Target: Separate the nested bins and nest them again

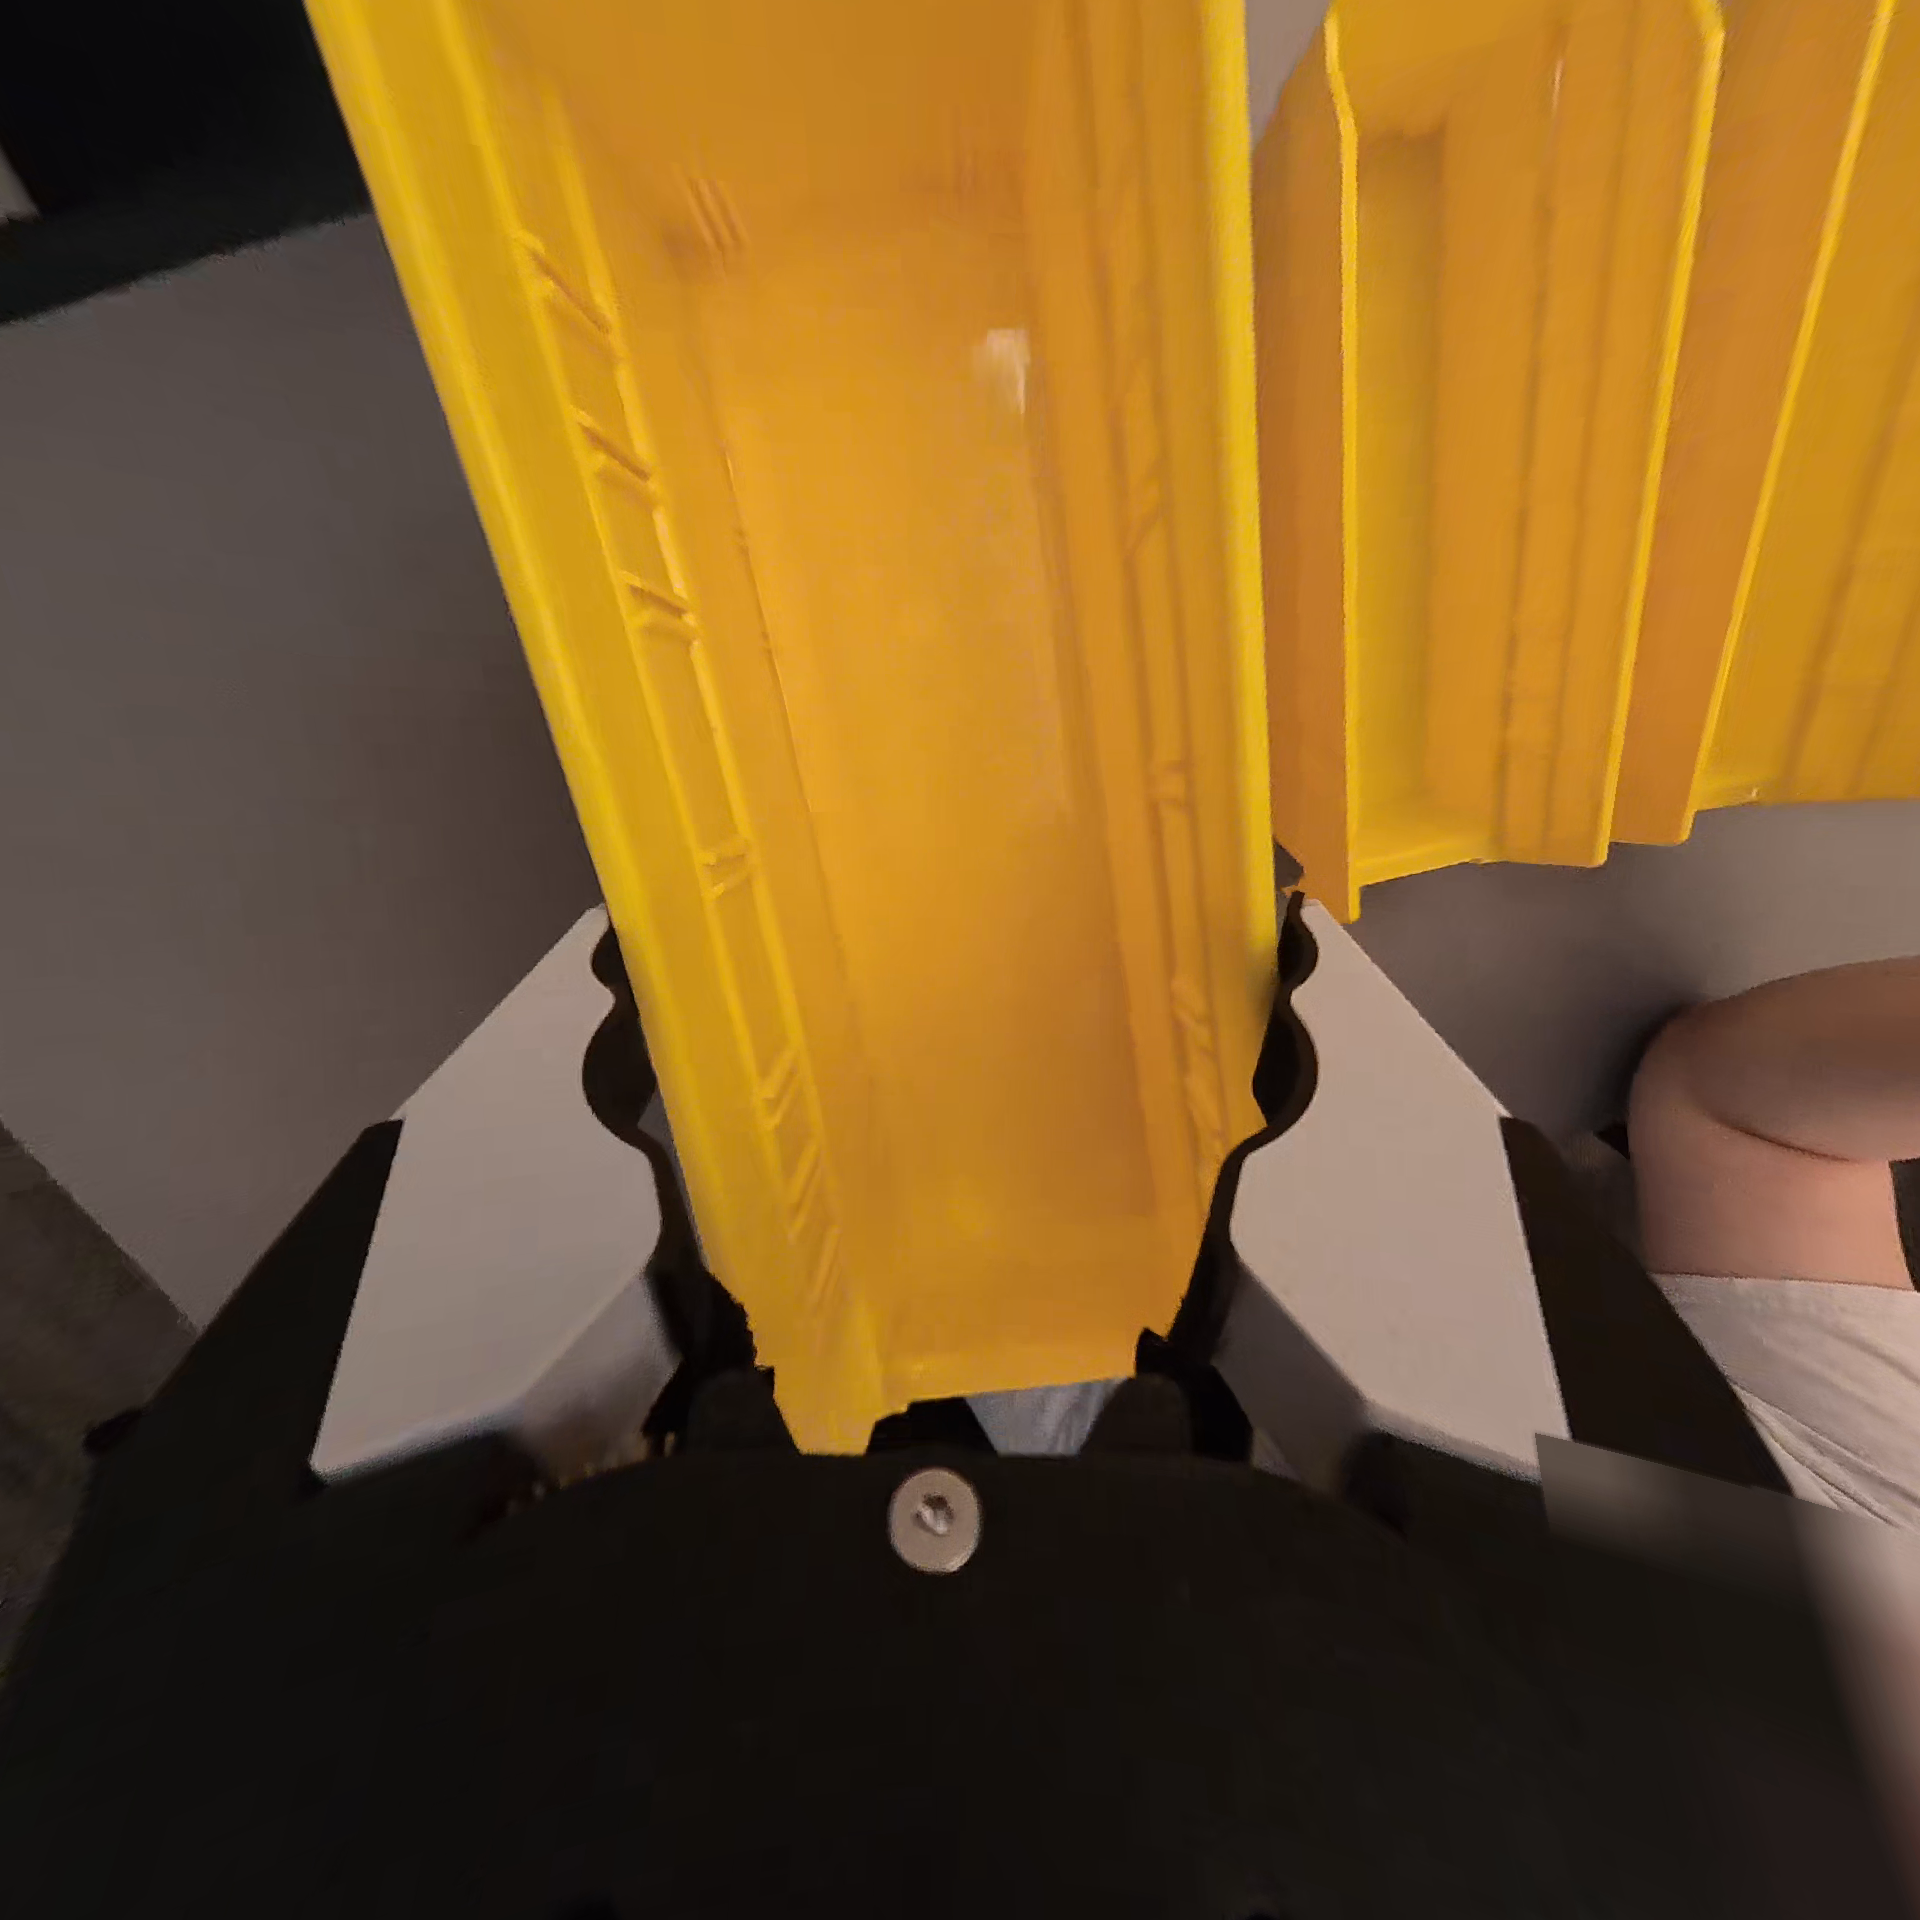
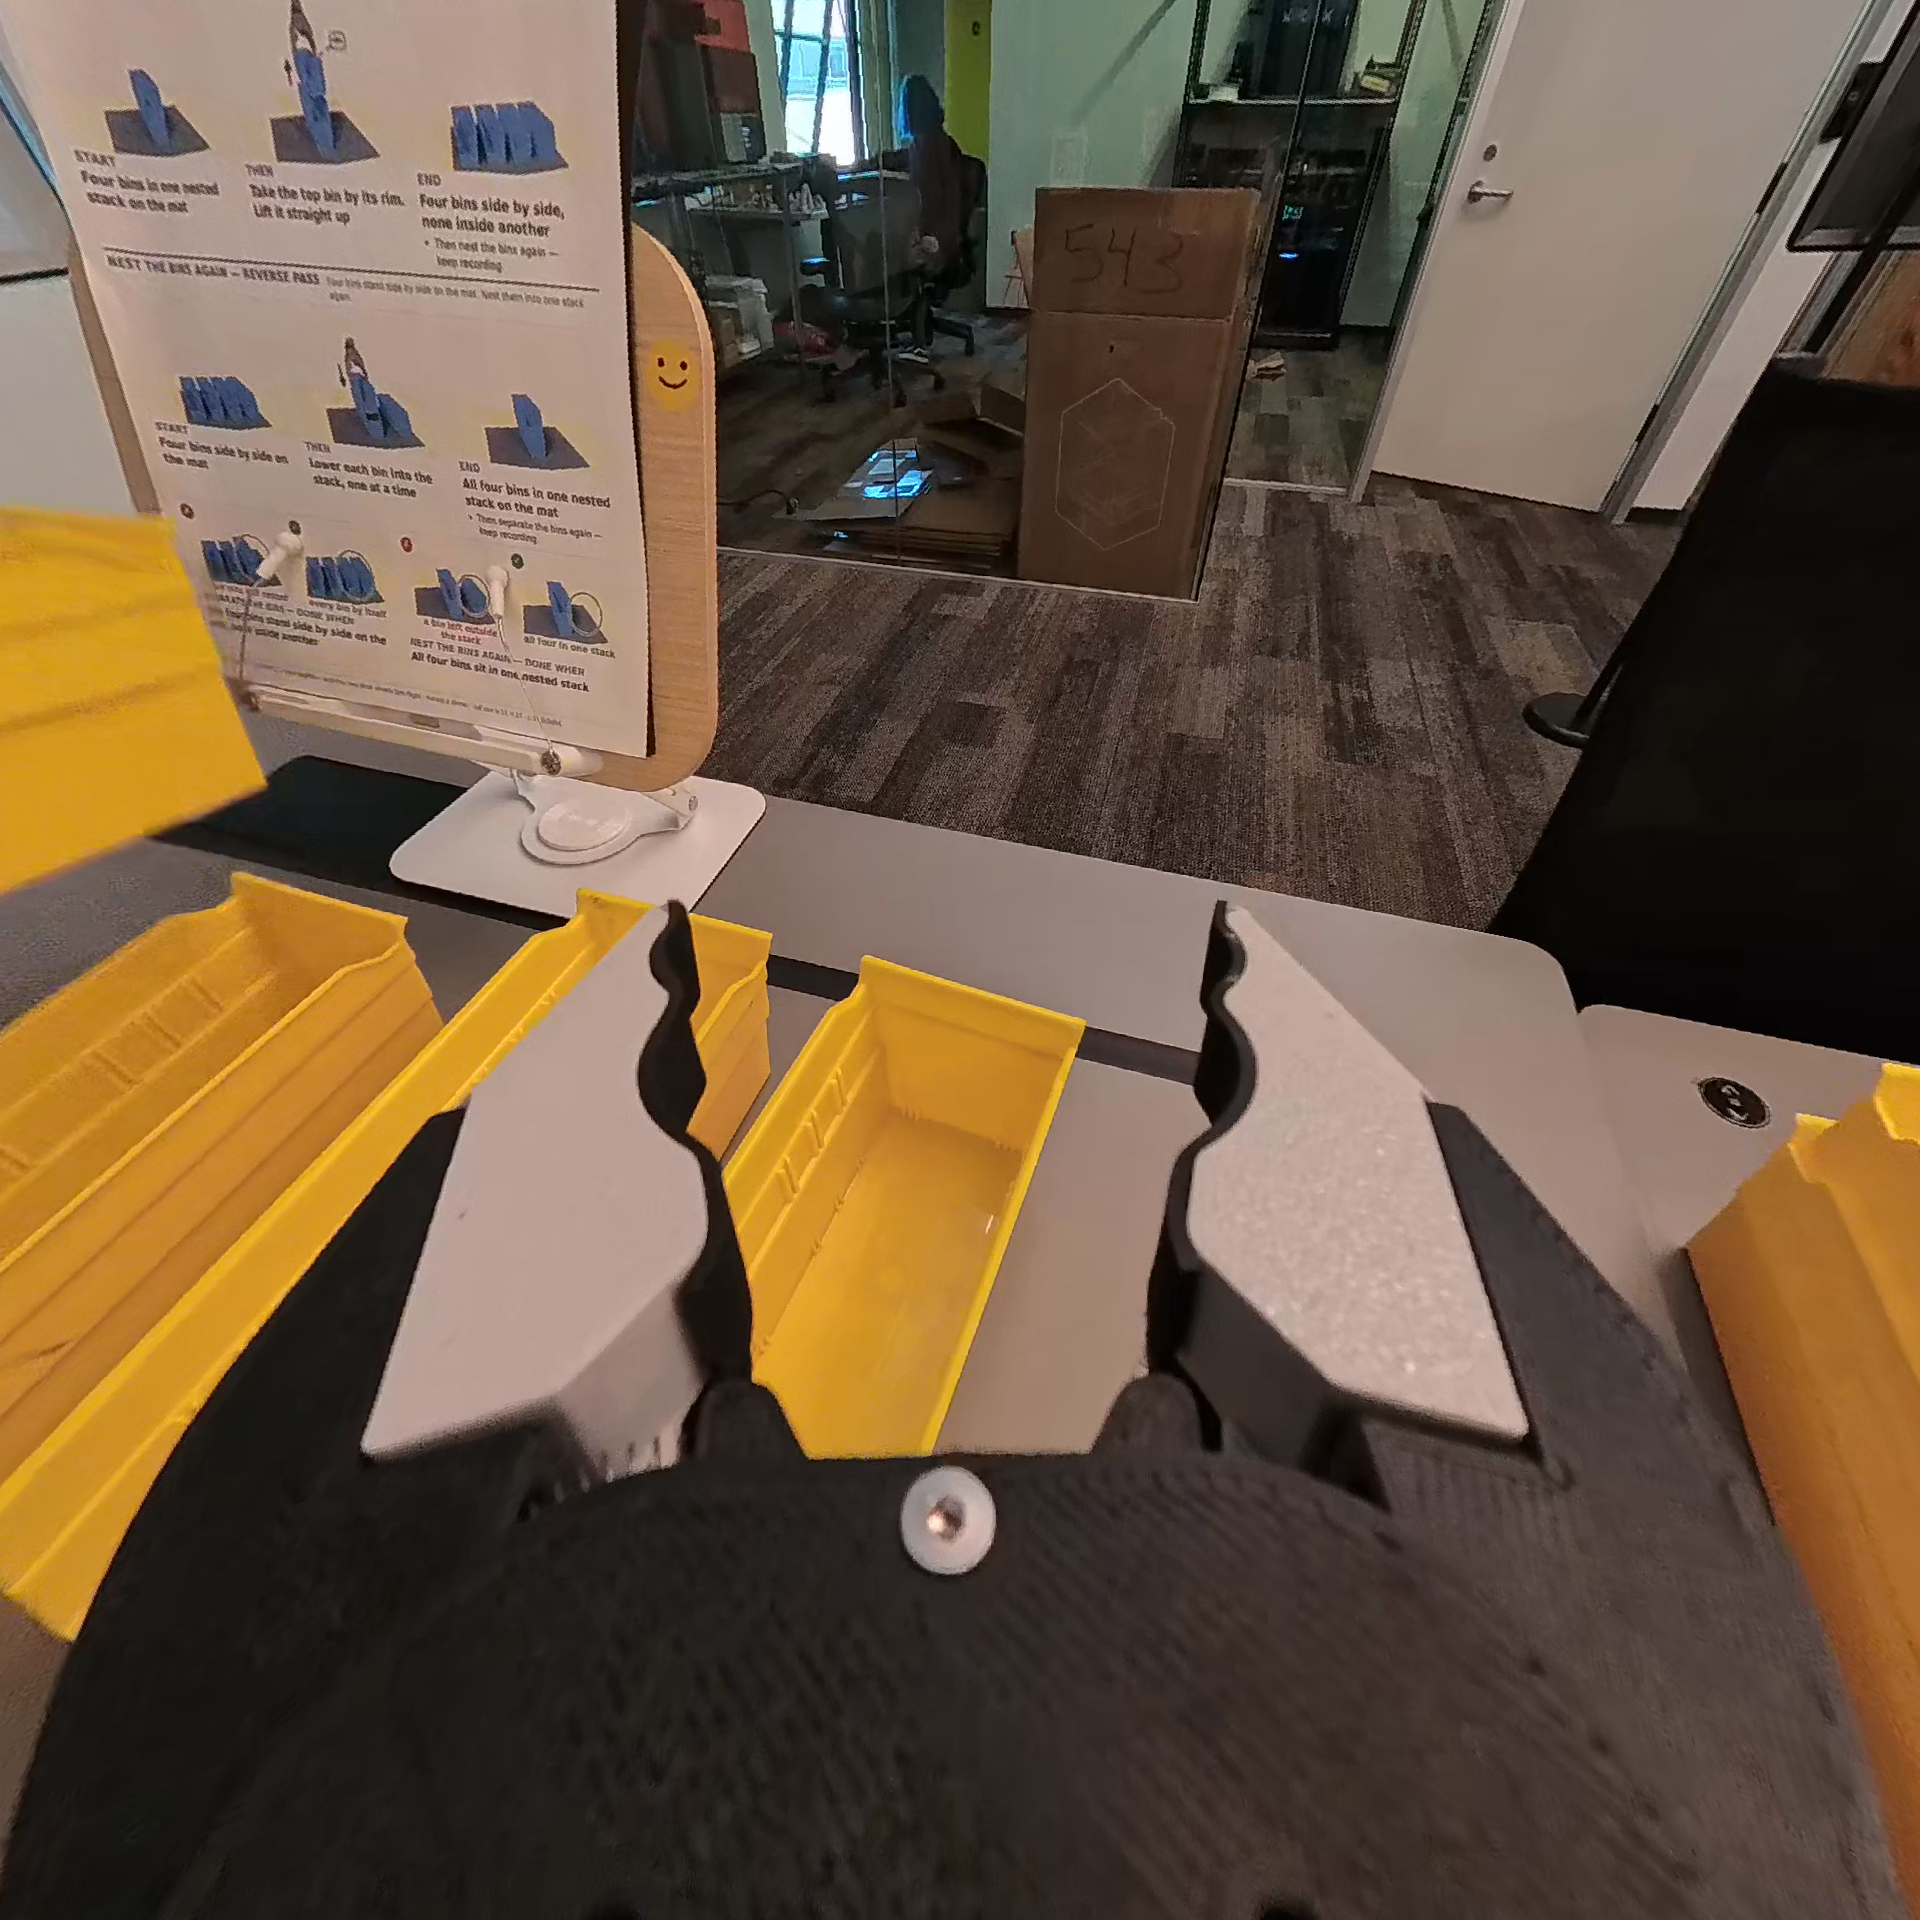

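The yellow bin [image 1: 935, 727] in the left gripper [image 1: 940, 925] is up off the table, clamped across its width with both wavy black pads [image 1: 613, 1039] pressed against its side walls, open side toward the camera, and it's a bit motion-blurred. Right beside it, nearly touching at the corner, is a second yellow bin [image 1: 1558, 468], though I can't tell what it rests on. In the right wrist view a blurry yellow piece [image 2: 104, 686] hangs at the left edge, probably that lifted bin. The right gripper [image 2: 945, 925] is spread wide and holding nothing; it hovers above a small yellow bin [image 2: 894, 1195] sitting alone on the grey table [image 2: 1039, 914], pads clear of its walls. Left of that there's a long bin [image 2: 312, 1195] and another one [image 2: 156, 1060], plus one more yellow bin [image 2: 1829, 1351] at the right edge. So my guess is the bins are mostly split apart and one is being carried, either to set it down or to drop it into another; hard to say which. Next move needs it lined up square with a free spot or an open bin mouth. The tight row of bins is the main obstacle, and the instruction sheet on its white stand [image 2: 582, 831] sits just behind them.
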Demonstrator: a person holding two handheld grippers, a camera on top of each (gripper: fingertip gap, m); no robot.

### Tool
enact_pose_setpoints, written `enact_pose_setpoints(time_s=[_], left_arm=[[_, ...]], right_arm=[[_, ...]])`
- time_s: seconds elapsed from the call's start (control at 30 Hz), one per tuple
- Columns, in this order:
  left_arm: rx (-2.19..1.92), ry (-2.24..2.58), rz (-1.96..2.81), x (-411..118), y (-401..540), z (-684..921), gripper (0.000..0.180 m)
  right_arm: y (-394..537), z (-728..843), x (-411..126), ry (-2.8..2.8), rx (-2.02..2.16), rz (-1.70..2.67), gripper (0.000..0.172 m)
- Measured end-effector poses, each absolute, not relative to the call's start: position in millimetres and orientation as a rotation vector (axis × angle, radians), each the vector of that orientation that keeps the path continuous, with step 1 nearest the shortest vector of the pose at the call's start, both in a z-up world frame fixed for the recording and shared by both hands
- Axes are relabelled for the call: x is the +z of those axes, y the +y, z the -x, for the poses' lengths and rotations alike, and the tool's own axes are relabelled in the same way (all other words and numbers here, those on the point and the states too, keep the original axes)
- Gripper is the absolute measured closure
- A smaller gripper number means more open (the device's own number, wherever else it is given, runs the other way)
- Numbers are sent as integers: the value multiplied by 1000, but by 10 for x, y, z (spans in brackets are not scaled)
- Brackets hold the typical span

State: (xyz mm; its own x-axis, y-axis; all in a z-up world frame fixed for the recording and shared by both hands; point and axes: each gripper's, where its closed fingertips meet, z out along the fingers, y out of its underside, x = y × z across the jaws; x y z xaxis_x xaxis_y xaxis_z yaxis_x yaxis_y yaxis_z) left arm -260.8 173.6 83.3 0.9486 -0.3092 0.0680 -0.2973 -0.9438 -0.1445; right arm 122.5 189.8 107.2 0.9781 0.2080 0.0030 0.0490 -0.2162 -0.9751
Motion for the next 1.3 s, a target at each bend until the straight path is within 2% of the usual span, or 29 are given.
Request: enact_pose_setpoints(time_s=[0.1, 0.23, 0.73, 1.0, 1.3], left_arm=[[-122, 401, 2908, 994, 1801, 2891, 61], [-91, 322, 2873, 936, 1819, 3279, 62], [-110, 178, 2961, -492, 1628, 3967, 63], [13, 262, 2832, -931, 1772, 4011, 57], [-34, 304, 2767, -935, 1812, 4037, 52]], right_arm=[[1904, -1231, 1065, -188, 148, 1789, 75], [1901, -1233, 1064, -189, 149, 1791, 75], [1927, -1179, 1002, -208, 157, 1818, 75], [1938, -1126, 974, -225, 143, 1831, 75], [1952, -836, 839, -310, 120, 1891, 75]])
